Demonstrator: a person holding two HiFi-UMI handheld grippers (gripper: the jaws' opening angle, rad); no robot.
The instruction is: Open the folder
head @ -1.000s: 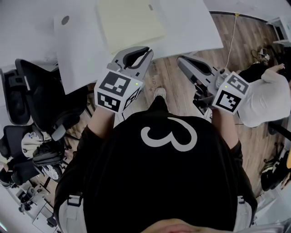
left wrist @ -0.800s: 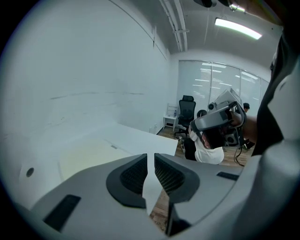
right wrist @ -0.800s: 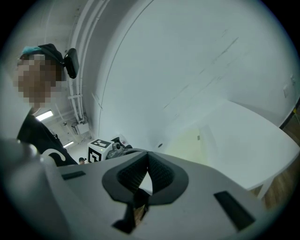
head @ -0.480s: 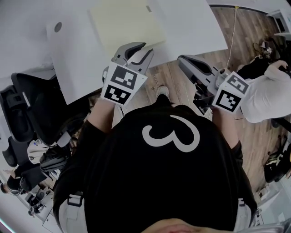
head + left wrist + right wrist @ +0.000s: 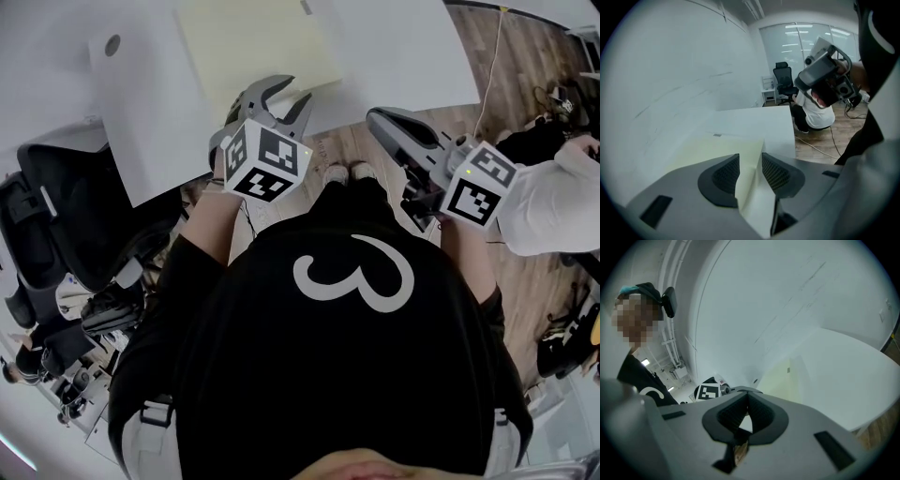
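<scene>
The pale yellow folder (image 5: 253,47) lies shut on the white table (image 5: 403,56), near its front edge. My left gripper (image 5: 285,93) is at the folder's near edge. Its jaws have just been opening and now stand open. In the left gripper view the folder's (image 5: 717,150) corner reaches between the pads (image 5: 725,174) of the left gripper (image 5: 750,171), with a gap on each side. My right gripper (image 5: 377,118) hangs shut and empty off the table's front edge, right of the folder. In the right gripper view my right gripper (image 5: 746,404) points across the table past the folder (image 5: 780,376).
A white board (image 5: 141,112) lies left of the folder and overhangs the table edge. A black office chair (image 5: 66,206) stands at the left. At the right a person in white (image 5: 553,202) crouches on the wooden floor, where a cable (image 5: 484,80) runs.
My left gripper has moved to the folder's near edge, rolled, and gone from shut to open around the corner. The right gripper has shifted only slightly.
</scene>
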